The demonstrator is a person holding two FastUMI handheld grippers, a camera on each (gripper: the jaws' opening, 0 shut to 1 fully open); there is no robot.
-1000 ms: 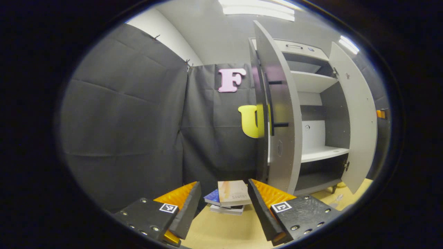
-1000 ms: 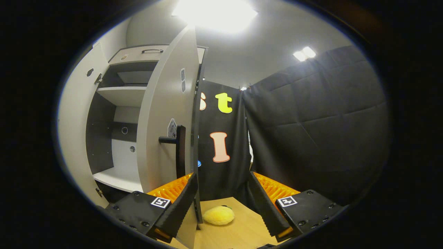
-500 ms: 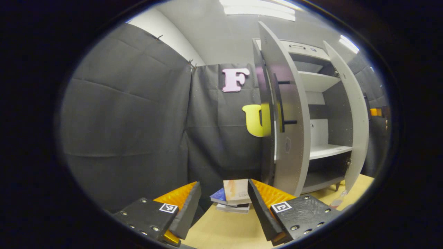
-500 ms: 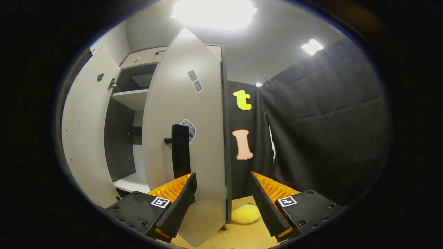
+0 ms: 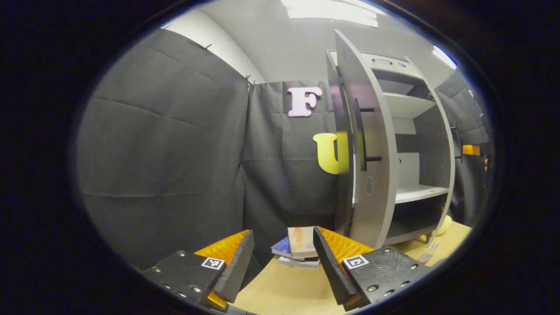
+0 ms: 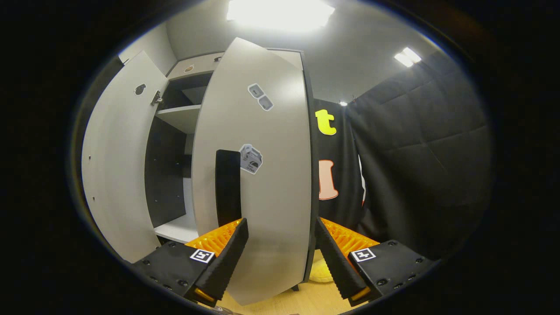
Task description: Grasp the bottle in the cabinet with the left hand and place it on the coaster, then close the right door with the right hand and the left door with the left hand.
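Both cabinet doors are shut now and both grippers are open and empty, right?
Not quite. Both doors are ajar: the left gripper view shows the left door swung out, the right gripper view the right door partly closed. Both the left gripper and right gripper are open and empty.

The right door (image 6: 262,183) is hiding most of the yellow object (image 6: 318,271) on the tabletop (image 6: 306,302). The left door (image 5: 372,144) is covering part of the cabinet's shelves (image 5: 420,192).
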